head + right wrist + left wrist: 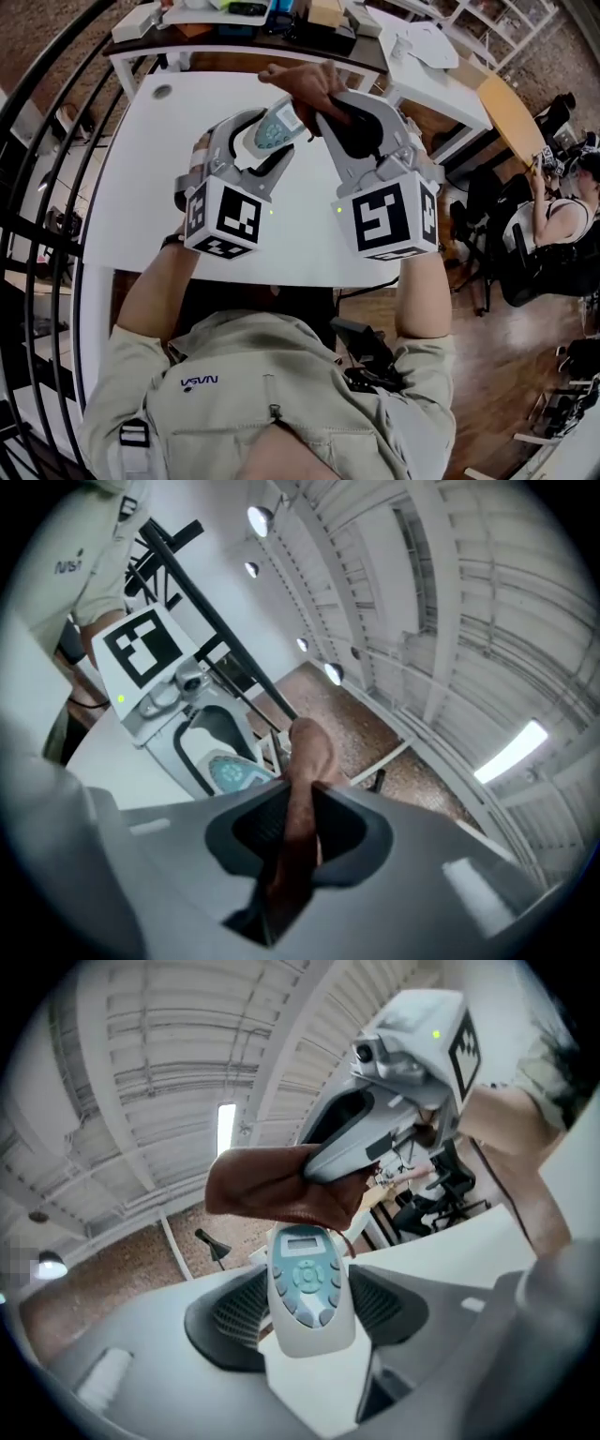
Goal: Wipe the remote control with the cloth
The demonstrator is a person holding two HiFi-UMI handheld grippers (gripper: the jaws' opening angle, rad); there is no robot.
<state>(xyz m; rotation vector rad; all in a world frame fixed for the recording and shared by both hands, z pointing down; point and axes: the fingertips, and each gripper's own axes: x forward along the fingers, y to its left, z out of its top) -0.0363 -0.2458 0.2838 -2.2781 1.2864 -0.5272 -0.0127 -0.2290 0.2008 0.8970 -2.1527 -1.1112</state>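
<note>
Above the white table [141,187]: left claw [305,1321] clamps the remote [274,127] (looks stiff, slick) by its sides; right claw [295,832] pinches floppy cloth [281,1185].

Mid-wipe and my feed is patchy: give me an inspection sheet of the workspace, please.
Surface: white table, a small round disc near its far left corner.
Job's things: remote and brown cloth, both held above the table; cloth over the remote's display end.
Clutter: boxes on the desk beyond.
Grippers: left hand-held gripper clamps the remote; right hand-held gripper shut on the cloth.
Cables: nothing seen.
Surroundings: black railing at left; seated person and chairs at right.
</note>
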